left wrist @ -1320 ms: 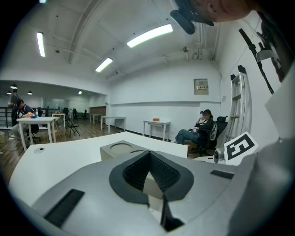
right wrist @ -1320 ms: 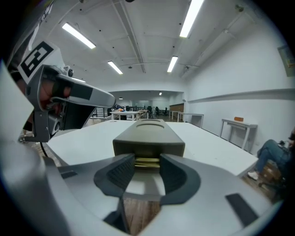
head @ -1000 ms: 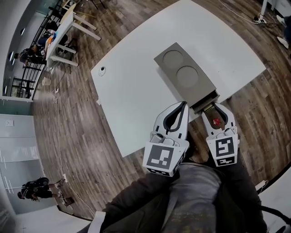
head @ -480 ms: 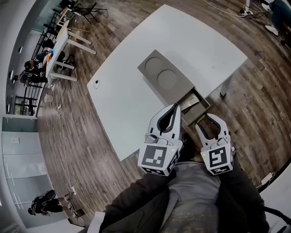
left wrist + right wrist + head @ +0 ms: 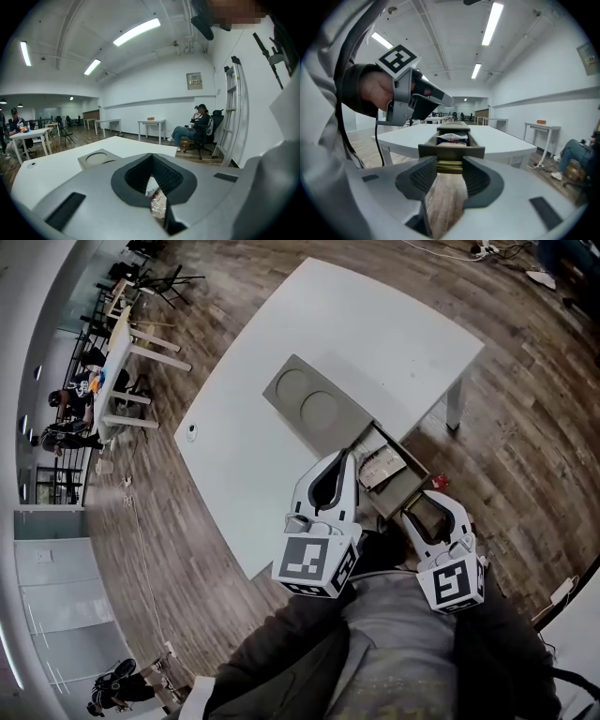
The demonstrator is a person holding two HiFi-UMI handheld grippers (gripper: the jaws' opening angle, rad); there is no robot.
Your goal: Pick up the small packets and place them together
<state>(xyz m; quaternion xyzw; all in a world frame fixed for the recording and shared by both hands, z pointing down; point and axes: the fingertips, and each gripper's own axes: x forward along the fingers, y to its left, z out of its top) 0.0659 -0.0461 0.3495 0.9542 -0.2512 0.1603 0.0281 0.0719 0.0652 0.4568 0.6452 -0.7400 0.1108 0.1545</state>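
Observation:
A grey box (image 5: 309,409) with two round recesses on top stands on the white table (image 5: 394,329). Its drawer (image 5: 405,486) is pulled out past the table's edge, and small packets (image 5: 380,468) lie inside it. The packets also show in the right gripper view (image 5: 451,137). My right gripper (image 5: 424,504) is shut on the drawer's brass handle (image 5: 450,166), with a jaw on each side. My left gripper (image 5: 345,456) hovers just left of the drawer, shut with nothing in it. Through its slit I glimpse the packets (image 5: 157,204).
A small white round device (image 5: 192,432) sits at the table's far left. A small red object (image 5: 439,481) lies by the drawer's outer corner. Wood floor surrounds the table. Other tables, chairs and seated people (image 5: 194,126) are far off, and a ladder (image 5: 234,108) leans at the right.
The drawer has slid further out of the grey box as my right gripper drew back with the handle, and the packets have come into view. My left gripper shifted alongside.

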